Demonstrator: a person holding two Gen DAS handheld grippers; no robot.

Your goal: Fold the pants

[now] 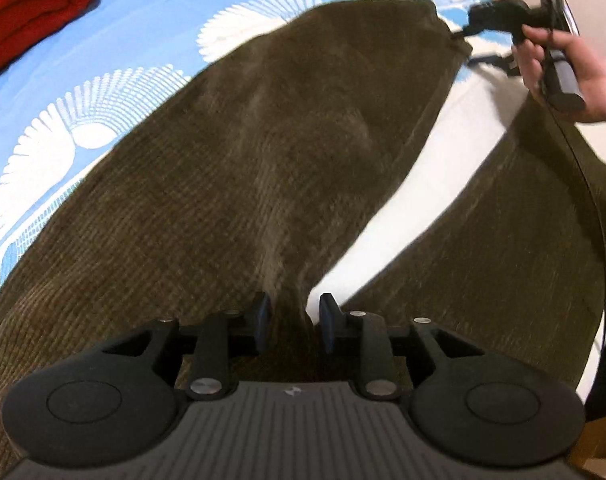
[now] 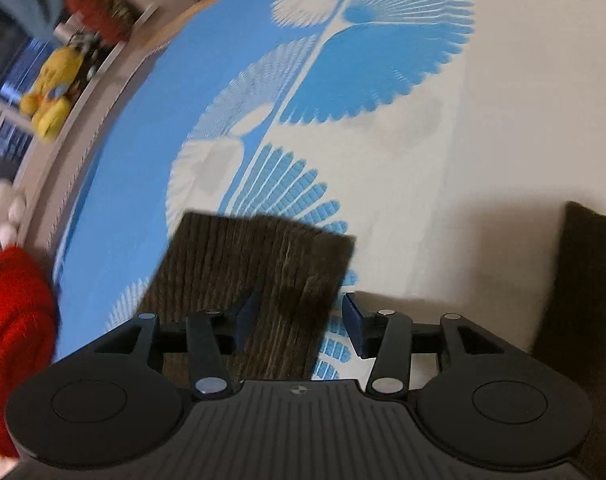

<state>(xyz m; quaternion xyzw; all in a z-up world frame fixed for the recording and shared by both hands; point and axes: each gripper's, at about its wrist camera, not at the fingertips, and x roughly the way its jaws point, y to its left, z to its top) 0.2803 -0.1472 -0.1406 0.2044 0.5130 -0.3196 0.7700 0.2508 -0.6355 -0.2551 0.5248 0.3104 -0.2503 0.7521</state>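
Observation:
Olive-brown corduroy pants (image 1: 263,168) lie spread on a blue and white bed sheet (image 1: 151,20), with one leg running away from me and the other leg (image 1: 503,248) off to the right. My left gripper (image 1: 294,324) is at the crotch, and cloth fills the narrow gap between its blue pads. My right gripper (image 1: 461,34) is at the far hem of the long leg in the left wrist view. In its own view the right gripper (image 2: 301,320) stands open over the leg's end (image 2: 263,280).
A red folded blanket (image 1: 31,8) lies at the bed's far left corner and also shows in the right wrist view (image 2: 11,332). A yellow plush toy (image 2: 53,92) and a white one (image 2: 3,212) sit on a ledge beyond the bed edge.

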